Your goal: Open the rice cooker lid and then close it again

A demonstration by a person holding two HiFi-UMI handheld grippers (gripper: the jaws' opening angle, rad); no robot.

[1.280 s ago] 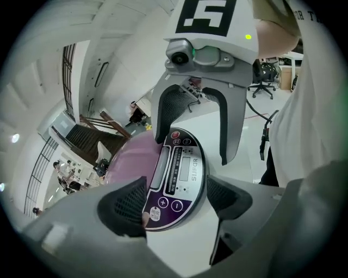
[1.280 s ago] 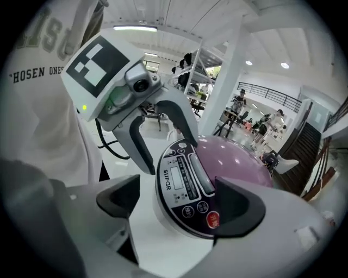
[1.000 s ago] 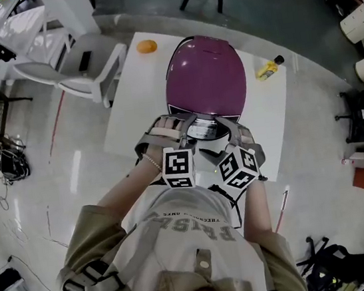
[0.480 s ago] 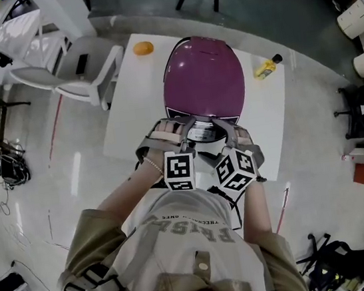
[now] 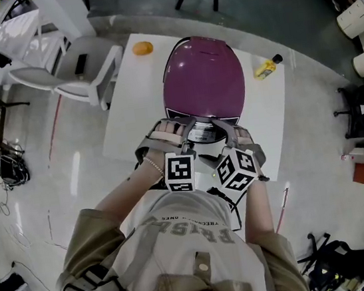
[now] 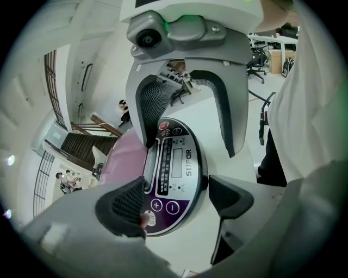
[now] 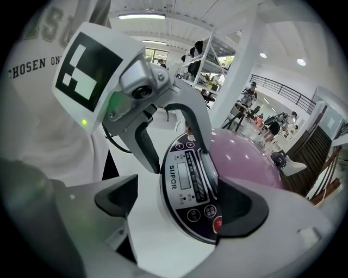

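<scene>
Head view: one cooker (image 5: 203, 78) on desk (image 5: 130, 108), lid down, long axis running away from person, panel (image 5: 201, 130) nearest. Left tongs (image 5: 169, 128), right tongs (image 5: 230, 128): both apart astride panel; right just widened.

From the rice cooker (image 5: 204, 78), whose purple dome is the tallest obstacle on the white table (image 5: 130, 108), bare tabletop lies open at 9 o'clock. At 3 o'clock only a narrow strip is free. An orange fruit (image 5: 143, 48) sits at 11 o'clock near the far edge, and a yellow bottle (image 5: 267, 67) lies at 2 o'clock. Off the table at 10 o'clock stands a white chair (image 5: 71, 73).
</scene>
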